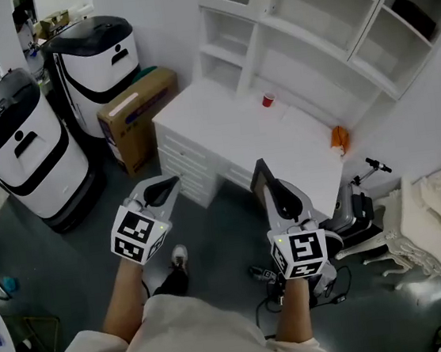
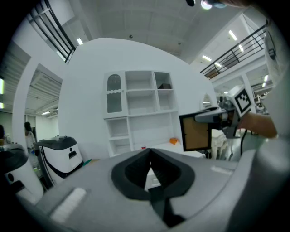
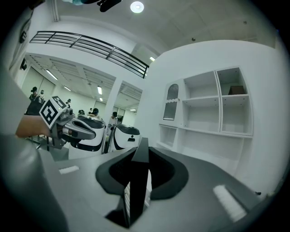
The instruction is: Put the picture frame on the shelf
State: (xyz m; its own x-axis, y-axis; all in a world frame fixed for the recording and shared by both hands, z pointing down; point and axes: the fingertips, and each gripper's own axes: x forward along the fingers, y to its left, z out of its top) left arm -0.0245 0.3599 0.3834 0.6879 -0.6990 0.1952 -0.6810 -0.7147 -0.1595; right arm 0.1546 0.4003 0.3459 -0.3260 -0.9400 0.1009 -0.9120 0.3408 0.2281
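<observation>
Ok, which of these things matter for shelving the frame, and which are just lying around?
For the job: picture frame, clamped in the right gripper; white shelf.
Lying about: red cup and orange object on the desk; cardboard box.

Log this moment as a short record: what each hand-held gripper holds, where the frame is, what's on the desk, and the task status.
left hand-held gripper: shut, nothing between its jaws
right hand-held gripper: shut on picture frame
picture frame position: in the air, in front of the desk
shelf: mostly bare
desk items: red cup, orange thing
task status: picture frame not yet on shelf
</observation>
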